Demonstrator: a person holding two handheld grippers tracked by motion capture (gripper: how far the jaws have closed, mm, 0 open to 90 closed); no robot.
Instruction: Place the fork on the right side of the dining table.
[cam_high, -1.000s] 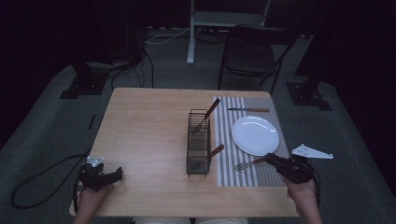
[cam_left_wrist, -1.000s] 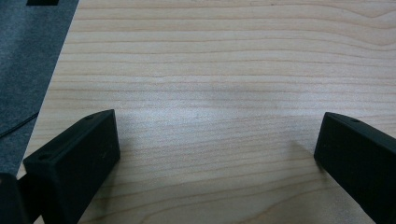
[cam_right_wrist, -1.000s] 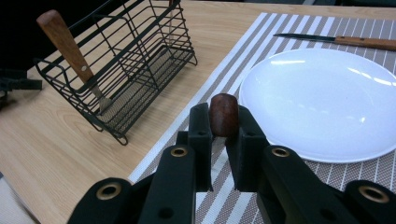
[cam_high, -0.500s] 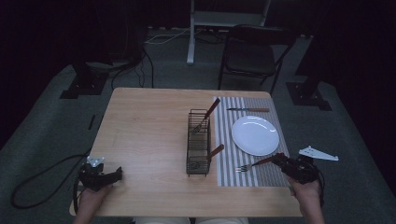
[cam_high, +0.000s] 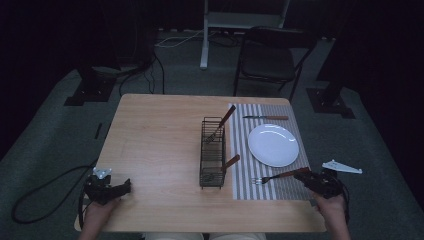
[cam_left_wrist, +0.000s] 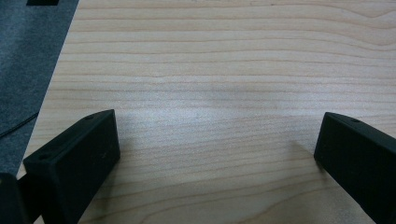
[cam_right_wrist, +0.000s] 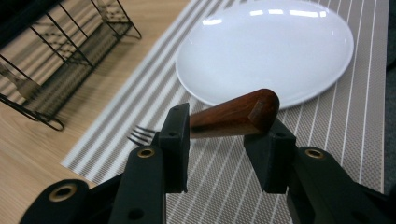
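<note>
My right gripper (cam_high: 311, 178) is at the table's front right, shut on the wooden handle of a fork (cam_right_wrist: 229, 115). The fork (cam_high: 274, 176) points left, its tines over the striped placemat (cam_high: 240, 150), just in front of the white plate (cam_high: 273, 145). In the right gripper view the handle crosses between both jaws of the gripper (cam_right_wrist: 224, 128), with the plate (cam_right_wrist: 266, 46) beyond. My left gripper (cam_high: 119, 188) rests at the front left corner, open. Its gripper view has the jaws of this gripper (cam_left_wrist: 217, 140) wide apart over bare wood.
A black wire rack (cam_high: 212, 152) stands mid-table with two wooden-handled utensils (cam_high: 226, 118) leaning out. A knife (cam_high: 265, 118) lies on the mat behind the plate. A folding chair (cam_high: 270, 60) stands past the far edge. A cable (cam_high: 40, 195) trails on the floor at left.
My right gripper has drifted slightly right and toward the front edge with the fork in it. The left gripper has stayed put.
</note>
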